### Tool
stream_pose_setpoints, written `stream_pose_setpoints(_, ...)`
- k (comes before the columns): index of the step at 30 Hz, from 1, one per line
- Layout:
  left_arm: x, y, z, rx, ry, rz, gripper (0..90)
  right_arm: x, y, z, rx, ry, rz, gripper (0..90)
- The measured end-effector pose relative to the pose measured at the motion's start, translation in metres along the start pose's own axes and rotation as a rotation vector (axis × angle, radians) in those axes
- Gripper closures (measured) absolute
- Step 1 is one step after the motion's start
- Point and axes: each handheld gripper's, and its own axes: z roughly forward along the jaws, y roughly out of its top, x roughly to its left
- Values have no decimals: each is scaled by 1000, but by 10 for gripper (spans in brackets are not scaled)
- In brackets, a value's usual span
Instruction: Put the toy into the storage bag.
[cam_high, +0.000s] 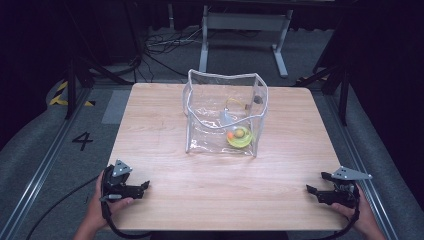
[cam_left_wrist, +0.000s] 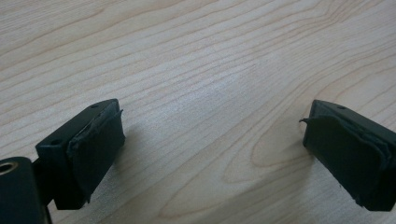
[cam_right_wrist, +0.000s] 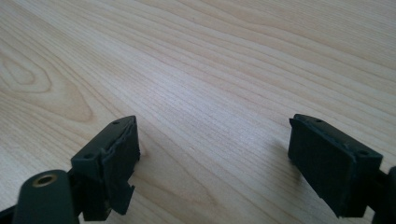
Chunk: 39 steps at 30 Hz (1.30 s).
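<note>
A clear plastic bag (cam_high: 225, 112) with white piping stands open-topped at the middle of the wooden table (cam_high: 165, 165). Inside it lies a yellow round toy (cam_high: 239, 136) with an orange bit, plus a small grey piece. My left gripper (cam_high: 144, 188) rests near the table's front left corner, held by a hand, jaws pointing right. Its own view shows the gripper (cam_left_wrist: 212, 140) open over bare wood. My right gripper (cam_high: 316, 184) rests near the front right corner, jaws pointing left. Seen along its jaws, that gripper (cam_right_wrist: 212, 154) stands open with nothing between its pads.
Bare wood lies between the two grippers and in front of the bag. Beyond the table's far edge stand a grey metal frame (cam_high: 245, 30) and loose cables (cam_high: 165, 45) on the floor. A floor mark "4" (cam_high: 82, 141) sits at the left.
</note>
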Motion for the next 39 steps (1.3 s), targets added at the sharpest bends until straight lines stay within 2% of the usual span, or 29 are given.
stream_pose_setpoints(14,-1,0,1,0,0,-15,47,1,0,1,2,-13,12,157)
stream_pose_setpoints(39,-2,0,2,-9,19,-18,42,1,0,1,3,-14,12,155)
